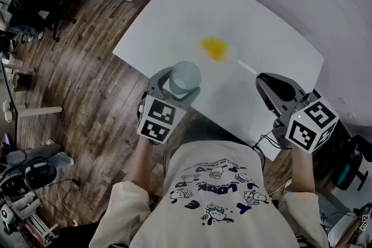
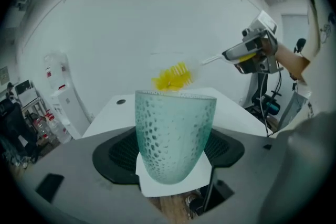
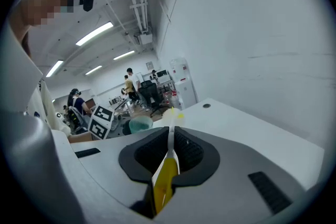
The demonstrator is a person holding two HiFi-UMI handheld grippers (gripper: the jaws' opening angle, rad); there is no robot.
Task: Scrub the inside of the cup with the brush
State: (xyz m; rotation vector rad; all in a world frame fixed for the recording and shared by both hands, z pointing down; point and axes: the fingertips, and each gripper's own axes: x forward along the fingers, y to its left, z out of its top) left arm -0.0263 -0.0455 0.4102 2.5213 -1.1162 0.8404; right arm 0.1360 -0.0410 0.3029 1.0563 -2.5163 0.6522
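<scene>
Left claw [image 2: 173,157] grips dimpled glass cup [image 2: 176,128] — right claw [image 3: 170,152] clamps slim yellow-bristled brush [image 3: 167,181].

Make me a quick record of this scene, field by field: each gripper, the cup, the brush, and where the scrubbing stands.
left gripper: shut on cup, upright
right gripper: shut on brush handle
brush head: yellow, above table, outside cup
scrubbing: not yet begun

Cream short-sleeved T-shirt [image 1: 226,206], blue cartoon print and lettering. Left gripper [image 1: 177,85] and right gripper [image 1: 278,89]: grey shells, black ribbed fingers [image 3: 195,152], white cubes [image 1: 311,125] with black square markers.
</scene>
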